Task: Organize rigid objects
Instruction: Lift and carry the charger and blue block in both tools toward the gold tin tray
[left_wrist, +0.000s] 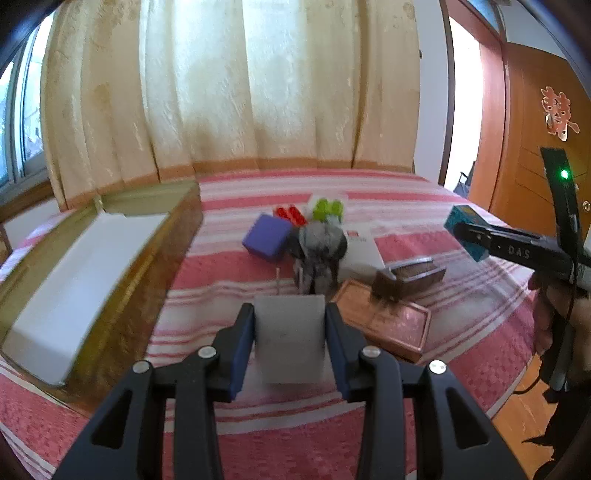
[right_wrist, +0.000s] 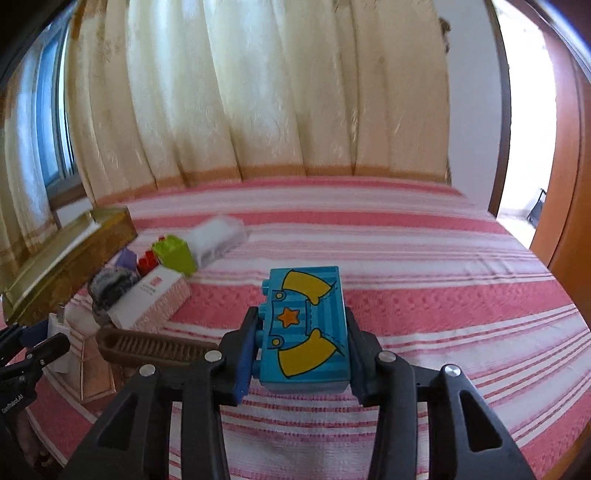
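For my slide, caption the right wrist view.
Right gripper clamps a blue toy brick above the striped bedspread.

Plastic, woven cloth and gilt card

The blue printed plastic building brick (right_wrist: 304, 326) looks smooth and glossy; the pink-and-white striped bedspread (right_wrist: 424, 295) is rough, textured cloth; the long gold box (left_wrist: 162, 236) has a dull sheen; the cream curtain (left_wrist: 236, 85) is soft patterned fabric.

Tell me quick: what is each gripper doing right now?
Left gripper: shut on a white block.
Right gripper: shut on a blue toy brick.
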